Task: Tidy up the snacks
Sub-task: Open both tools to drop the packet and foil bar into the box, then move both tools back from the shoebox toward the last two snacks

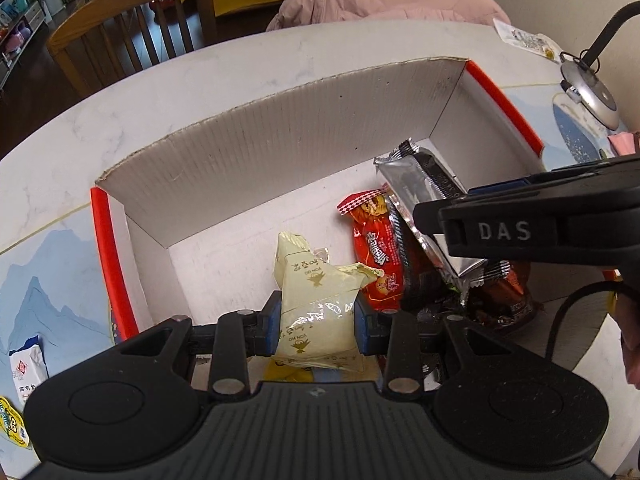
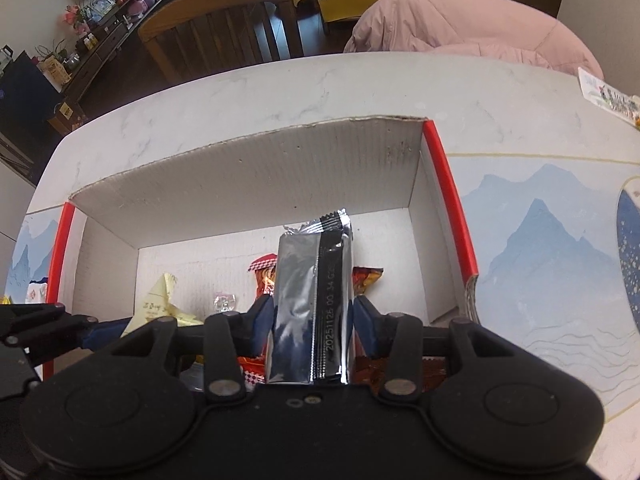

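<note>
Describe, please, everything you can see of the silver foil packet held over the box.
The silver foil packet is a shiny, crinkled, elongated wrapper with a black strip along its back seam bearing a printed code, and a serrated black end seal. The right hand-held gripper is shut on its sides, its blue pads pressing in. It points toward the far wall of the white cardboard box, above the red snack packet and other snacks lying in the box.

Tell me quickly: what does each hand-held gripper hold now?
Left hand-held gripper: closed on the cream packet.
Right hand-held gripper: closed on the silver packet.
</note>
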{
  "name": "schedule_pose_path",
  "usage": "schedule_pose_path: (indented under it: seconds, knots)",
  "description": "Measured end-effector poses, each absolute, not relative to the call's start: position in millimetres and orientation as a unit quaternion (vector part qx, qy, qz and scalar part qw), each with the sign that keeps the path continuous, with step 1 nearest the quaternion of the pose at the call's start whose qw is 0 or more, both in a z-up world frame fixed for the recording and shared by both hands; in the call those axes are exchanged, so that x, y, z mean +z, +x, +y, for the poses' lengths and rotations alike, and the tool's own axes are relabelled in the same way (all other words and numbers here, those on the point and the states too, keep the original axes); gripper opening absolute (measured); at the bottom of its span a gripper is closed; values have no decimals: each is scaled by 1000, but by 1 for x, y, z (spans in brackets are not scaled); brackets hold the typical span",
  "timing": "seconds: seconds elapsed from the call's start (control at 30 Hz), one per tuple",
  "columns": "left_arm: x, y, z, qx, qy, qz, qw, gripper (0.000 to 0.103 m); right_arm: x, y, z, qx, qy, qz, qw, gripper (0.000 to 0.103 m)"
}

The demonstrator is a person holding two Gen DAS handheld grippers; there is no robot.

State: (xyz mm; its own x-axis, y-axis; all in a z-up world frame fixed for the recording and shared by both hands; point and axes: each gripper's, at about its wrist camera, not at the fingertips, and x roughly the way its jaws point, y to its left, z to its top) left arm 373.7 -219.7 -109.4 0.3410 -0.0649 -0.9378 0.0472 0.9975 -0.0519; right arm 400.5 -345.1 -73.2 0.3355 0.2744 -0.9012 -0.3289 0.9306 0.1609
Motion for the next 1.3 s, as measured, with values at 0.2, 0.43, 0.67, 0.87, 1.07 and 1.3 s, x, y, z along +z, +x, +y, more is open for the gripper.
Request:
schedule_pose_path:
  seconds: [0.2, 0.43, 0.67, 0.87, 1.07, 1.3]
  knots:
    - [-108, 374, -218, -35, -15, 571, 820, 36, -68, 395, -349, 185, -17, 541, 820, 43]
    - [-100, 368, -215, -41, -32, 564, 824, 44, -57, 382, -357, 196, -3, 538, 820, 44]
    - [-77, 348, -209, -53, -50, 541, 838, 48, -35, 359, -367, 209, 12, 514, 831, 44]
    - [-52, 325, -207, -66, -54, 513, 854, 49, -13, 336, -369, 226, 19, 491, 841, 46]
    - [-30, 304, -199, -73, -57, 486, 869, 49, 6, 312, -365, 240, 20, 470, 849, 47]
    - [-8, 275, -181, -74, -65, 461, 882, 49, 22, 289, -352, 254, 18, 449, 856, 49]
